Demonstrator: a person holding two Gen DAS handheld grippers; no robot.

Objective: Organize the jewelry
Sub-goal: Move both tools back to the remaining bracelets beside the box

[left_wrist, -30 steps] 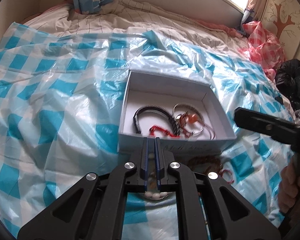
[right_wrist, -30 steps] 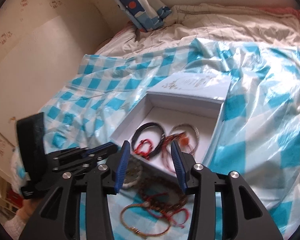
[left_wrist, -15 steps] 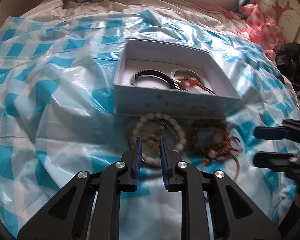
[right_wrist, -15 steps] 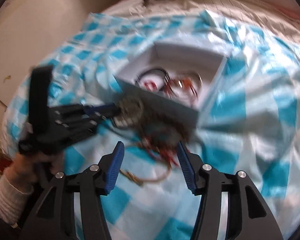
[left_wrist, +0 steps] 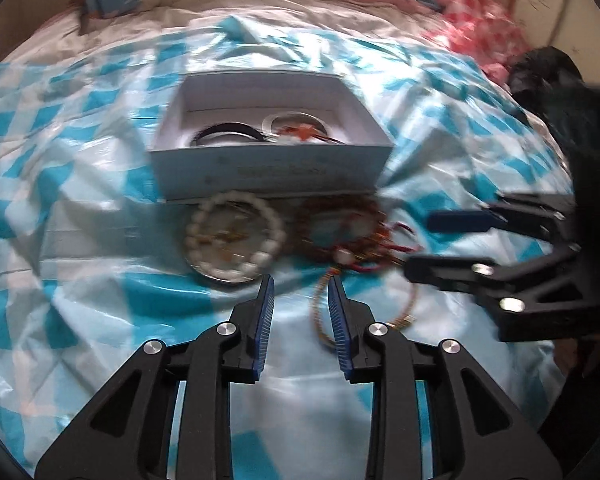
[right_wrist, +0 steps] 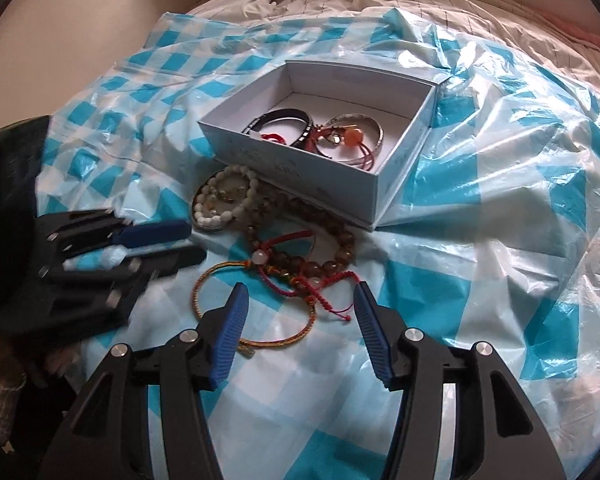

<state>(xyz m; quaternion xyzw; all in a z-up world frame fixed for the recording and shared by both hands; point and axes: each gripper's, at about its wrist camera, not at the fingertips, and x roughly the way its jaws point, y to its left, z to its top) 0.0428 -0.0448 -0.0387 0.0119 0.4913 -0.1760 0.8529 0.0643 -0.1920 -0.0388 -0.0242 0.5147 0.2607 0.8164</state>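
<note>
**beadnewbie:** What are you going for here, and how are you not just grabbing the whole tangle?

**me:** I'm holding both grippers spread and empty right now. My right gripper [right_wrist: 298,302] is hanging wide apart over the loose pile, and my left gripper [left_wrist: 300,294] is sitting a bit narrower, nothing between its pads. The white box [right_wrist: 404,160] is lying at 12 o'clock from the pile, already holding a black bangle [right_wrist: 284,118] and a silver one with an orange bead [right_wrist: 356,136]. Still out on the checked plastic sheet [right_wrist: 480,240]: the white bead bracelet [right_wrist: 224,196] touching the box's front wall, the brown bead strand [right_wrist: 320,256] overlapping it at about 4 o'clock, and the braided cord bracelet [right_wrist: 256,312] nearest me, knotted up with red string.

**beadnewbie:** So which first?

**me:** Probably the white one with my left, since it's lying the most free. I'm thinking pinch a single bead section at its 9 o'clock edge, away from the brown strand, lift slowly, and watch whether anything's dragging along.
</note>
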